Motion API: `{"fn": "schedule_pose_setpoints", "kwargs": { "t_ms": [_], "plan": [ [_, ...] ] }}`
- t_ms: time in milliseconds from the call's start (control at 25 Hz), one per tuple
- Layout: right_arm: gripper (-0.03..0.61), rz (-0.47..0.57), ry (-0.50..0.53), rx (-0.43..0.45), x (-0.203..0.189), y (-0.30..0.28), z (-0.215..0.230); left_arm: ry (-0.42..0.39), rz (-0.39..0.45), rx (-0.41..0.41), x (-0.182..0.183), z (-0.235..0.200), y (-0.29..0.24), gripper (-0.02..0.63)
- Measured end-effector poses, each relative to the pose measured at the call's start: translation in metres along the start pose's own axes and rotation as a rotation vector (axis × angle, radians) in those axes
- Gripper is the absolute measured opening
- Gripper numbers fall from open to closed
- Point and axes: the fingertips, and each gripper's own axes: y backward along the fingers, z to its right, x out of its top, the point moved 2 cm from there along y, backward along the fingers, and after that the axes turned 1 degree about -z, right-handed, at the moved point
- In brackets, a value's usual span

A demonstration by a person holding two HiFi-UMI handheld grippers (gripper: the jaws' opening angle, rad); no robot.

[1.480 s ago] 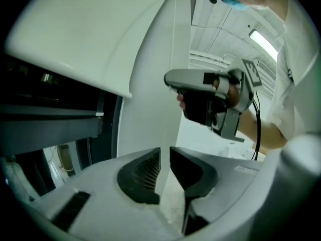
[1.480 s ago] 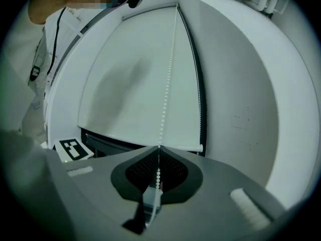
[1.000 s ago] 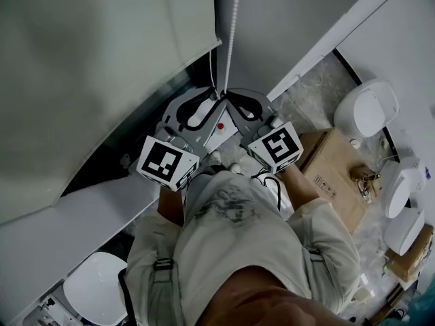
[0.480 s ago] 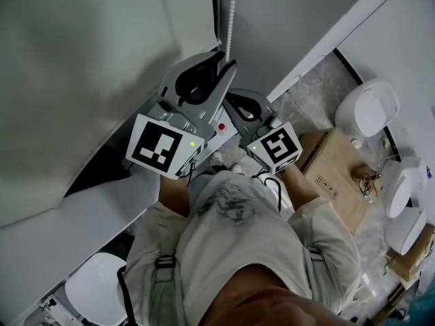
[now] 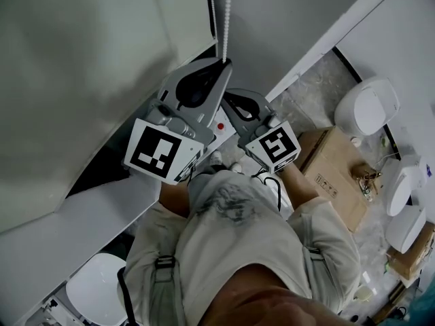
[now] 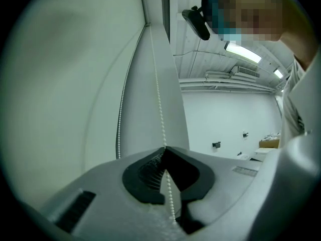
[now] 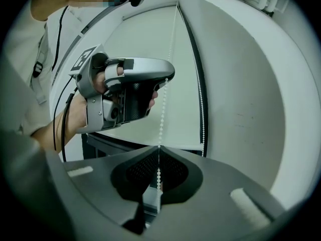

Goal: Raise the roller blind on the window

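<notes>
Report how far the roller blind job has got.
Done: the roller blind shows a dark gap under its bottom edge, so it looks partly up. In hand: both tongs grip the bead chain; the left tongs have just closed on it above the right tongs. Left: more pulls, since the blind hangs far down.

Blind (image 5: 88, 60) walls the left; cardboard box (image 5: 336, 175) stands at right.

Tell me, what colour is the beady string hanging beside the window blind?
White. The thin beaded pull chain shows best in the right gripper view.
</notes>
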Motion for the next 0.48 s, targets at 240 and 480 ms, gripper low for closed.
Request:
{"fn": "schedule_pose_setpoints", "kwargs": {
  "t_ms": [240, 480],
  "plan": [
    [0.011, -0.051, -0.035, 0.004, -0.017, -0.004, -0.002, 0.016, -0.033, 0.004, -0.016, -0.001, 0.001, 0.010],
    [0.011, -0.105, -0.041, 0.010, -0.040, -0.004, -0.004, 0.048, -0.081, 0.010, -0.040, 0.001, 0.003, 0.009]
  ]
}}
